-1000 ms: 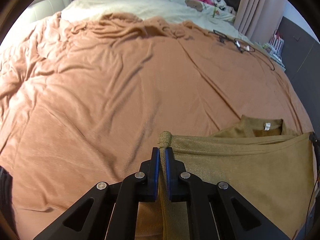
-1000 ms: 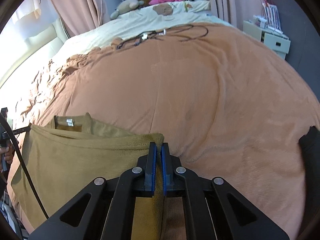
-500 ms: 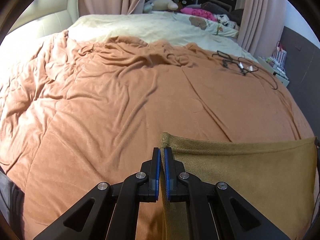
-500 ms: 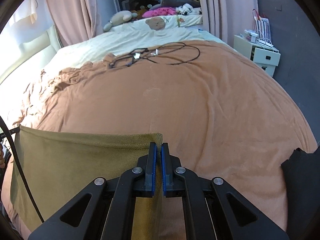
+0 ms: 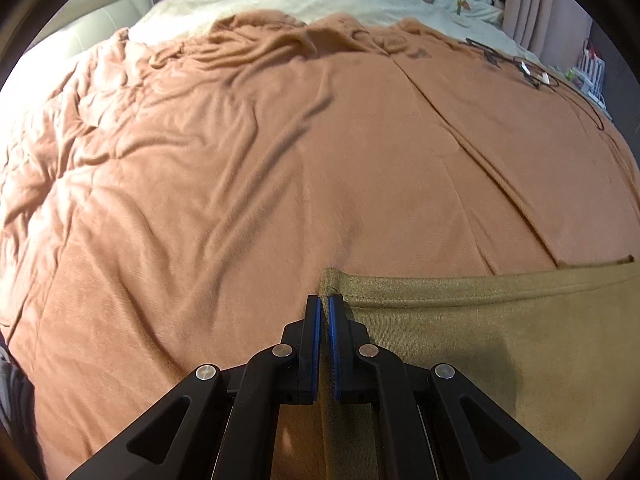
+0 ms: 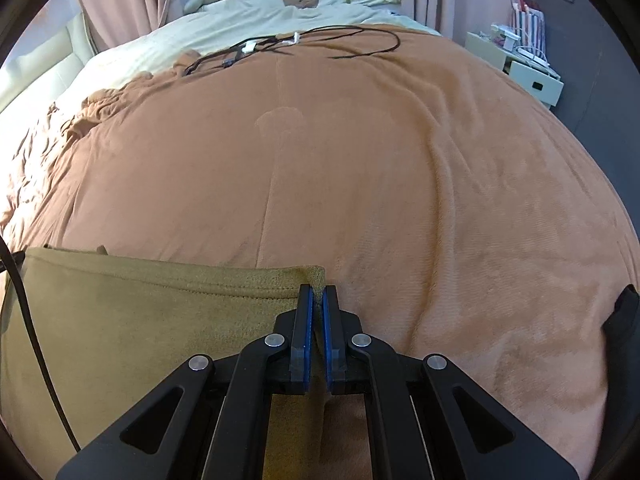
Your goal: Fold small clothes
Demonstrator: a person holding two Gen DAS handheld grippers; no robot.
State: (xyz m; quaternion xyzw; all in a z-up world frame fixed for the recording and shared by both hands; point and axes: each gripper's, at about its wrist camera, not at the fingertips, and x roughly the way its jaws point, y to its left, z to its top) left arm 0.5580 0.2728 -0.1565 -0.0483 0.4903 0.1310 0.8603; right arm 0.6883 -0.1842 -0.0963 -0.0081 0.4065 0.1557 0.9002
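The left gripper point(image 5: 324, 300) points steeply down, its blue-padded jaws pinched almost together on a corner of the olive-brown garment point(image 5: 500, 340). The right gripper point(image 6: 315, 290) tilts down a little less steeply and is clamped the same way on the opposite corner of that hemmed edge. Each set of black fingers reaches forward from its own camera, the two grippers side by side.

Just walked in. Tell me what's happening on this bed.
A person is folding a small olive-brown garment on the orange blanket, with a handheld gripper in each hand. The left gripper is shut on one corner of its hemmed edge and the right gripper is shut on the opposite corner, so the edge stretches between them. Black cables lie untouched near the far end.
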